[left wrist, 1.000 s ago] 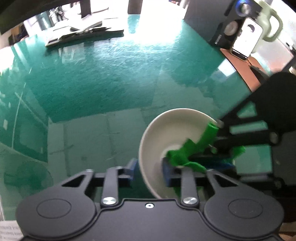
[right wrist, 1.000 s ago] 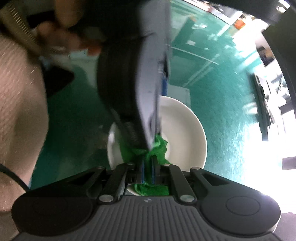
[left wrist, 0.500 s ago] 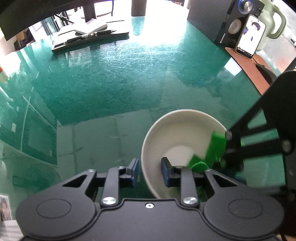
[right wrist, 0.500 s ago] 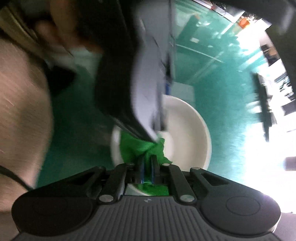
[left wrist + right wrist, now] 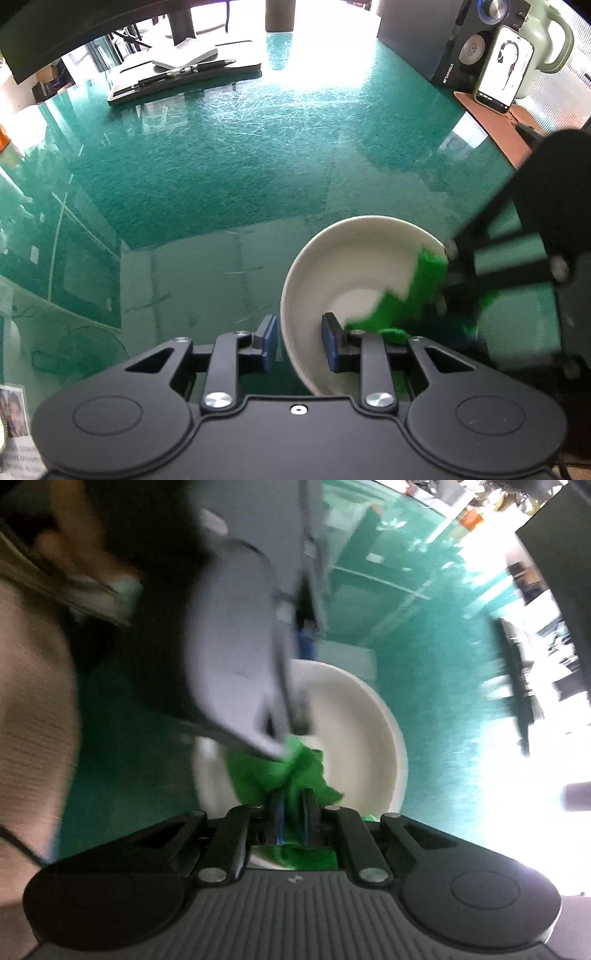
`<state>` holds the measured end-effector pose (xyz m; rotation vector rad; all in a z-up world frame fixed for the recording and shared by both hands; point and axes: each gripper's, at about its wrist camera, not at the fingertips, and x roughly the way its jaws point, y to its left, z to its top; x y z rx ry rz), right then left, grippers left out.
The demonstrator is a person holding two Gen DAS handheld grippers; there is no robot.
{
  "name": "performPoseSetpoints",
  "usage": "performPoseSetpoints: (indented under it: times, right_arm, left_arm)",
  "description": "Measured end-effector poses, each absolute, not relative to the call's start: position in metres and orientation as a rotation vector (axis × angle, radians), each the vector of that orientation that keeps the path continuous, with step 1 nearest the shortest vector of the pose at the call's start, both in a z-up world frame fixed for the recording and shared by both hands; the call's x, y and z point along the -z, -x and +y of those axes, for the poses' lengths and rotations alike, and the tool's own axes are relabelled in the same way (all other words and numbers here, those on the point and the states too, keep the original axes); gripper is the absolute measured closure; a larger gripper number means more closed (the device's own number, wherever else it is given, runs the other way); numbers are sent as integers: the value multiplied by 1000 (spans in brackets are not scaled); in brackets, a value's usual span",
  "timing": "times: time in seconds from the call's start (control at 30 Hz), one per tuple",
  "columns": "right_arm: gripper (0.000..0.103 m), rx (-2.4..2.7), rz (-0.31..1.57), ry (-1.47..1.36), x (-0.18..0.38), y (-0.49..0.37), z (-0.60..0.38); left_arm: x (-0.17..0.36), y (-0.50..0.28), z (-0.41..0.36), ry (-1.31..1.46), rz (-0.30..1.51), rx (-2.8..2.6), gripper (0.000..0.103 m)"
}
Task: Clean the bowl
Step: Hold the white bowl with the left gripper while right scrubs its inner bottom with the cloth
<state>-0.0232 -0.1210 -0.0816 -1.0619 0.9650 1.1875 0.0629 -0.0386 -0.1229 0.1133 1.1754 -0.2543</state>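
A white bowl (image 5: 351, 266) is tipped up above the green glass table, its inside facing the left wrist camera. My left gripper (image 5: 300, 339) is shut on the bowl's near rim, one blue pad outside the wall and one inside. A green cloth (image 5: 399, 306) lies against the bowl's right inner wall and bottom. In the right wrist view my right gripper (image 5: 293, 808) is shut on the green cloth (image 5: 295, 771), which is bunched inside the bowl (image 5: 362, 738). The blurred grey body of the left gripper hides the bowl's upper left part there.
The green glass tabletop (image 5: 221, 166) spreads beyond the bowl. At the back lie a dark pad with pens (image 5: 184, 74), a black speaker (image 5: 465, 48) and a phone on a stand (image 5: 506, 70). A person's beige sleeve (image 5: 33, 701) fills the right wrist view's left side.
The right gripper has dragged the green cloth from the bowl's middle toward its right inner wall. The left gripper has kept its hold on the rim, and the bowl has barely moved.
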Motion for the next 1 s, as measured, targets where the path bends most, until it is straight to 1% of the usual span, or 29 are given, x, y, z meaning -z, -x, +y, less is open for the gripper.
performPoseSetpoints:
  times: [0.07,0.17,0.33,0.4,0.57,0.67,0.77,0.8,0.9,1.0]
  right_arm:
    - [94,-1214,973,1048,80,22,-120]
    - [94,-1171,913,1157,87,16,-119]
    - [94,-1095,832,1156,86,-2,-116]
    - [94,-1083,828,1160,90,-1,-115]
    - [92,-1143,928,1095,87,6,-113]
    - [92,-1209,999,973,80,12,-110]
    - [93,-1214,992,1011,83,10,-107]
    - [93,-1211,983,1030,85,9,-106]
    - [93,-1134,871,1150,90,5,-104]
    - [93,-1075,803,1131,90,-3,-102]
  left_arm:
    - [123,-62,-39,-119,1176,253,75]
    - [122,-62,-41,-131,1175,251,75]
    - [122,-61,-41,-138,1176,251,75]
    - [122,-60,-41,-140,1176,250,75]
    - [122,-60,-41,-143,1176,249,75]
    - [122,-60,-41,-145,1176,247,74]
    - [122,-59,-42,-149,1175,247,74]
    - [122,-59,-42,-152,1174,247,74]
    - [122,-58,-42,-155,1173,245,74]
    - [122,-58,-43,-159,1172,243,74]
